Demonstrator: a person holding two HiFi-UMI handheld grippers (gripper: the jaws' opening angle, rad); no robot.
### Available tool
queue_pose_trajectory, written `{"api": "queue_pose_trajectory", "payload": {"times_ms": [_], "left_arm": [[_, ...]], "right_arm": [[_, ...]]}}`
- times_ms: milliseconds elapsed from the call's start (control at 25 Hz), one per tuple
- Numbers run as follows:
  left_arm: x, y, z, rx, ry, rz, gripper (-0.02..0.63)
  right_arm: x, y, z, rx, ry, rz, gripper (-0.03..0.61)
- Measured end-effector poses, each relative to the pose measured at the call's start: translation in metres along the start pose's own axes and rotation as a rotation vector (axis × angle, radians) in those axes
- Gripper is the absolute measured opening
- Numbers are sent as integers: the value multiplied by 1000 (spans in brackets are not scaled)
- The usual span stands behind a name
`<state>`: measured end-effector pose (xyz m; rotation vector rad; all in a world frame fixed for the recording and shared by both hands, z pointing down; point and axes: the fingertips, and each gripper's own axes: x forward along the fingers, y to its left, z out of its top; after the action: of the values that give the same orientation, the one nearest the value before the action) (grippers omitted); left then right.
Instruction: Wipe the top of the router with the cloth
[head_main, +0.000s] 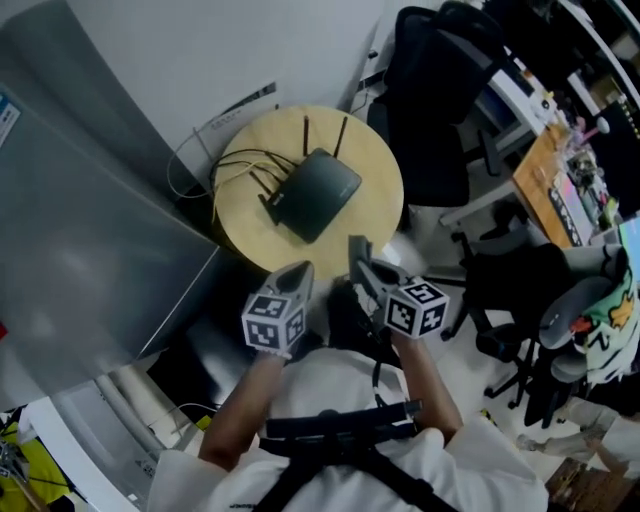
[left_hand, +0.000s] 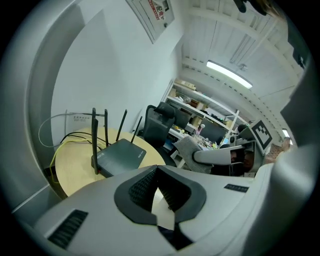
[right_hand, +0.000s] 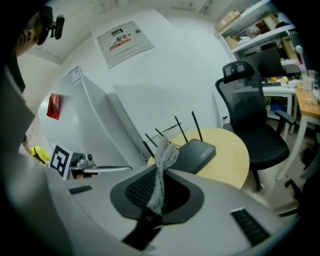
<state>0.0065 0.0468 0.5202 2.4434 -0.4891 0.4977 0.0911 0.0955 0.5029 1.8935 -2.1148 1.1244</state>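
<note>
On my left, a grey metal cabinet (head_main: 90, 240) crowds the round wooden table (head_main: 385, 165). Cables (head_main: 235, 165) trail across the table to the black router (head_main: 318, 193), which lies flat with its antennas toward the wall. A black office chair (head_main: 440, 90) stands to the right. Both grippers hang short of the table's near edge. My left gripper (left_hand: 154, 169) is pinched together on nothing, and my right gripper (right_hand: 159, 172) clamps the grey cloth (right_hand: 166, 149), which sticks up between its pads.

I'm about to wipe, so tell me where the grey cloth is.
The grey woven cloth is pinched in the right claw, mid right gripper view, near the edge of the round yellow table bearing the flat black router.
</note>
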Motion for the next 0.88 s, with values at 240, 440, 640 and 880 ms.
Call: {"api": "queue_pose_trajectory", "payload": {"times_ms": [240,440,640,880], "left_arm": [[44,14,11,-11,9,46,-11],[82,29,29,-22,23,88,-10],[114,47,44,-44,24,142,-10],[143,67,54,-92,19,213,-9]], "right_arm": [[48,-36,24,-70,77,15,37],[86,-70,50,-103,121,29,37],[127,-102,68,-143,177,31,37],[195,-137,94,-255,248,8,37]]}}
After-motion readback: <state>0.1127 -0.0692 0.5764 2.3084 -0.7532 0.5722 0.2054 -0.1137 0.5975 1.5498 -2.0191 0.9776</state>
